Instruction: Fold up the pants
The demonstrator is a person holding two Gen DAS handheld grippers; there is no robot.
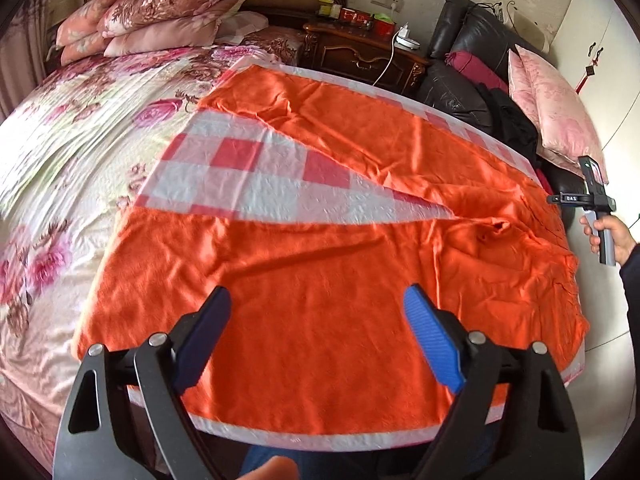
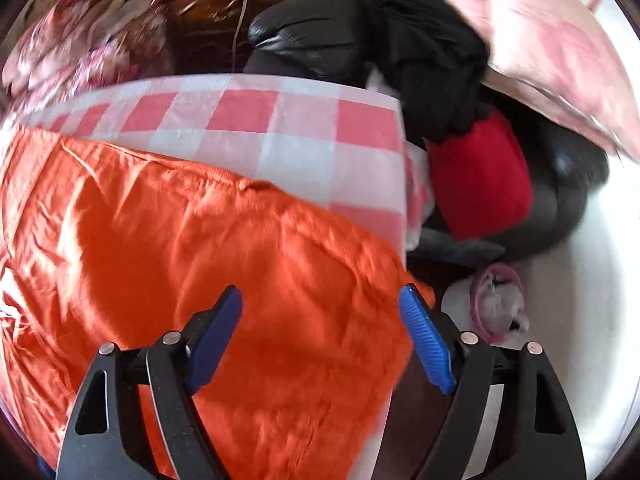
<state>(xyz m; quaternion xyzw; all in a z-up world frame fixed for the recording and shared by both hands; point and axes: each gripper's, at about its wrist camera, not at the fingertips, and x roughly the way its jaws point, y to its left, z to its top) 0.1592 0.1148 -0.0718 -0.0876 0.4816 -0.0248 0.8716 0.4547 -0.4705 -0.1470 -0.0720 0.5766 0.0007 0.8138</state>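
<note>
From the left wrist view, the orange pants (image 1: 320, 240) are spread flat on a red-and-white checked cloth (image 1: 248, 176) that covers a counter pushed up beside the floral bed (image 1: 80, 120). The legs run off to the far left in a V, with a wedge of checked cloth showing between them, and the waist end sits at the right, a bit bunched. The left claw (image 1: 318, 336) hangs over the nearer leg close to the counter's front edge, blue pads spread wide with nothing pinched between them (the fabric below looks untouched, just lying under the gap). Off at the right edge you can see a hand (image 1: 616, 236) gripping the handle of the other tool, out past the waist end.

From the right wrist view (pretty blurry), the right claw (image 2: 320, 336) is also released, jaws standing apart and empty. It hovers over the waist end of the pants (image 2: 200, 240), right at the corner where the fabric meets the counter's edge; the right-hand pad (image 2: 424, 344) sits just over that edge. Beyond the checked cloth (image 2: 280, 128) there's a black leather chair (image 2: 320, 28) piled with dark clothes, a red cushion (image 2: 480, 176) and a pink pillow (image 2: 552, 48).
</note>
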